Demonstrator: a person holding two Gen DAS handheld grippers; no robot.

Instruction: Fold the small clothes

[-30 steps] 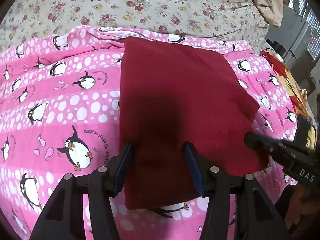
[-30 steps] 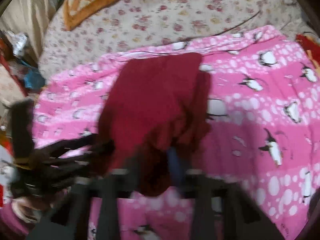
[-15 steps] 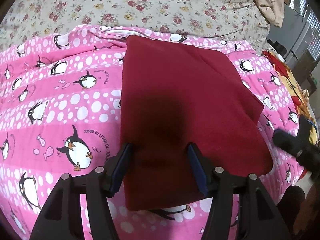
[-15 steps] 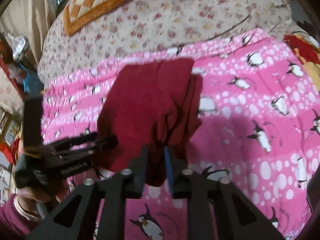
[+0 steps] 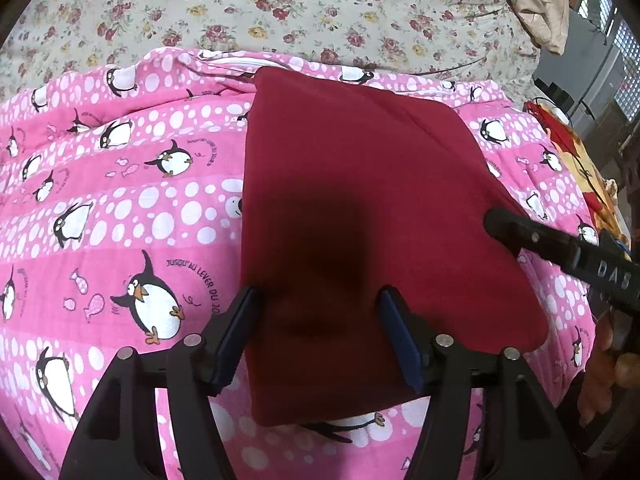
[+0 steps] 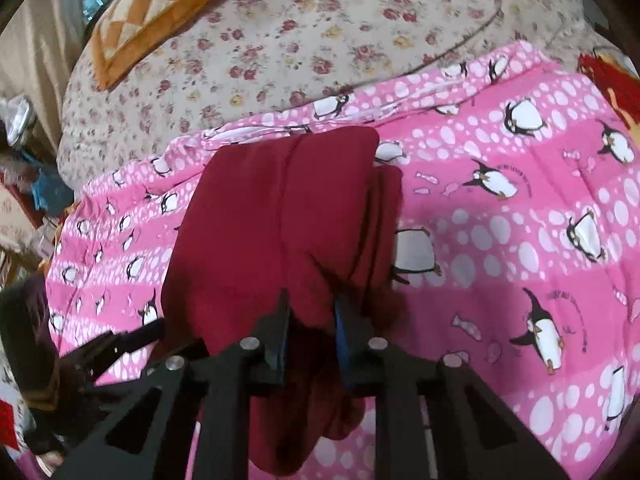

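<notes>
Widening off the flat maroon garment [image 5: 360, 208], left gripper [image 5: 318, 332] released; right gripper [image 6: 310, 332] closing, pinching its bunched edge for another fold.

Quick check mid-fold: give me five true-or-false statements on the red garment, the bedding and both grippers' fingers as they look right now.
1. The dark red garment lies on a pink penguin blanket. True.
2. The left gripper has its fingers clamped tight on the garment. False: they stand apart and are opening, above the cloth.
3. The right gripper has red cloth between its fingers. True; they are closing.
4. The sheet beyond the blanket is plain blue. False: the sheet is floral.
5. An orange checked cushion lies at the far left. True.
</notes>
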